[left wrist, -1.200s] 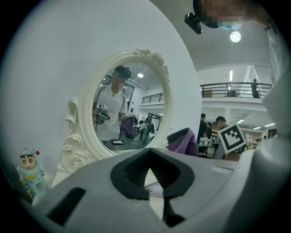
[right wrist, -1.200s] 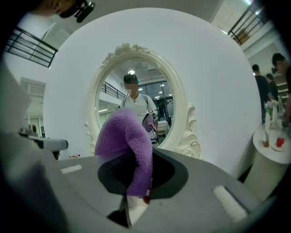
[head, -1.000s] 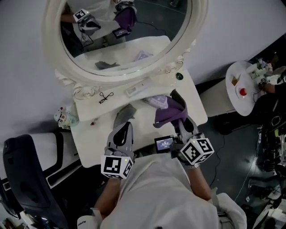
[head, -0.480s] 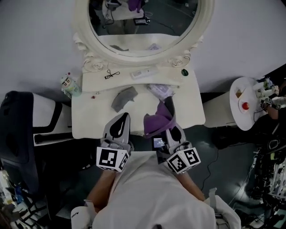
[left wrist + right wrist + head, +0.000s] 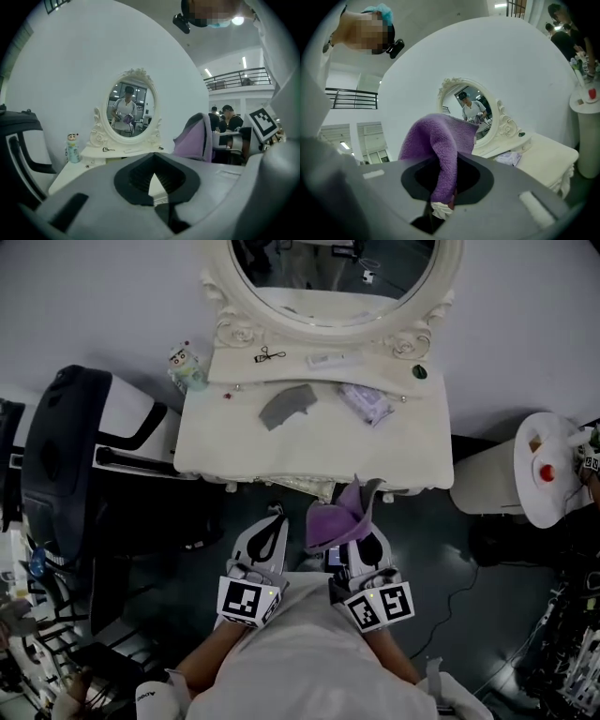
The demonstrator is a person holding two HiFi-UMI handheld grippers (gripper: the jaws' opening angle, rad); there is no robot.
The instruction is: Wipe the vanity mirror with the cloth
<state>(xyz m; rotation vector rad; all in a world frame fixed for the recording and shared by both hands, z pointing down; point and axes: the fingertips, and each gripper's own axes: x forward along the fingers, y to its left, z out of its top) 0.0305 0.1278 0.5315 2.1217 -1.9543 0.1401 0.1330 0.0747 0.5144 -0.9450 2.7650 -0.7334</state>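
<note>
Oval vanity mirror in an ornate cream frame: upright at the back of the cream desk, against the white wall, well apart from both grippers; not yet reached for wiping, to judge by that gap. Purple fleecy cloth: clamped by its lower end in the right gripper, bulk flopped up over the tips, presumably to present a soft pad to the glass first; held low, just short of the desk's front edge. Left gripper: closed on nothing, just beside the right, probably idle for a one-handed job. Next, most likely: a long reach forward and up across the desk; worth keeping clear of the grey folded rag and the pale crumpled packet lying there.
</note>
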